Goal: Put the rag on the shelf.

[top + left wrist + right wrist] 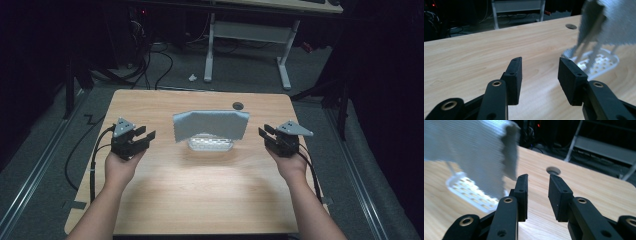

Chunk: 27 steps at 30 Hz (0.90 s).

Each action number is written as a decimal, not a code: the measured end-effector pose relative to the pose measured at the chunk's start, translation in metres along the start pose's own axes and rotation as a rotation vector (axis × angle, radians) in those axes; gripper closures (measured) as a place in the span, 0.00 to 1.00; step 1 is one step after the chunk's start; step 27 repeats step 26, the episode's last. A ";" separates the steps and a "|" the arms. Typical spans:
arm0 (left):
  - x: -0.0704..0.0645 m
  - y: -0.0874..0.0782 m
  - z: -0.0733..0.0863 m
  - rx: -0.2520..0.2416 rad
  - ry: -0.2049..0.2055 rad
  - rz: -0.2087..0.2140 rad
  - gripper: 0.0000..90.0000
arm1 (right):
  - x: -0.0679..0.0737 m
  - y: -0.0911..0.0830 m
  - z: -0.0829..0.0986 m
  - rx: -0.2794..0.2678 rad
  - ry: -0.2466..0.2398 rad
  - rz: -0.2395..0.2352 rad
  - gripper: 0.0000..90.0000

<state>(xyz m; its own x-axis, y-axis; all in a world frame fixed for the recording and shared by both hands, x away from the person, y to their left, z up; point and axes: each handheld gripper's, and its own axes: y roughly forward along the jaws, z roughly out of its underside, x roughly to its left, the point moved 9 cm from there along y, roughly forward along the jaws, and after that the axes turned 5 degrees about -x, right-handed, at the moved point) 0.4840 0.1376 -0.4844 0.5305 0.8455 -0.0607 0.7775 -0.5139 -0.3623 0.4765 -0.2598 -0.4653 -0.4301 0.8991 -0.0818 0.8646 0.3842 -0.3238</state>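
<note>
A grey ribbed cloth (210, 125) hangs over a white perforated rack (210, 145) in the middle of the wooden table (200, 200). My left gripper (148, 134) is held to the left of the cloth, open, with nothing between its jaws. My right gripper (264, 131) is held to the right of it, also open and empty. In the left gripper view the jaws (540, 60) point over bare wood, with the cloth (616, 22) and rack (601, 62) to the right. In the right gripper view the open gripper (538, 177) stands just right of the cloth's edge (469, 150) and the rack (466, 190).
A round cable hole (238, 105) lies in the table behind the cloth. A desk with white legs (247, 35) stands beyond the far edge. Black cables (75, 155) trail over the floor at the left. Dark surroundings close in on both sides.
</note>
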 end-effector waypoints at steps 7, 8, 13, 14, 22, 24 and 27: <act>-0.036 -0.021 0.032 0.040 -0.045 0.056 0.55 | 0.040 -0.027 0.013 0.015 -0.003 -0.040 0.68; -0.046 -0.023 0.038 0.046 -0.051 0.079 0.55 | 0.040 -0.027 0.013 0.015 -0.003 -0.040 0.68; -0.106 -0.027 0.079 0.115 -0.036 0.181 0.53 | 0.075 -0.038 0.052 0.071 0.008 -0.069 0.60; -0.117 -0.027 0.088 0.132 -0.016 0.198 0.52 | 0.083 -0.040 0.062 0.087 -0.003 -0.070 0.59; -0.161 -0.028 0.121 0.222 0.118 0.245 0.49 | 0.135 -0.055 0.116 0.178 -0.116 -0.157 0.56; -0.162 -0.026 0.119 0.214 0.106 0.249 0.49 | 0.140 -0.053 0.116 0.180 -0.113 -0.161 0.57; -0.160 -0.026 0.118 0.212 0.095 0.250 0.49 | 0.143 -0.051 0.116 0.182 -0.106 -0.170 0.57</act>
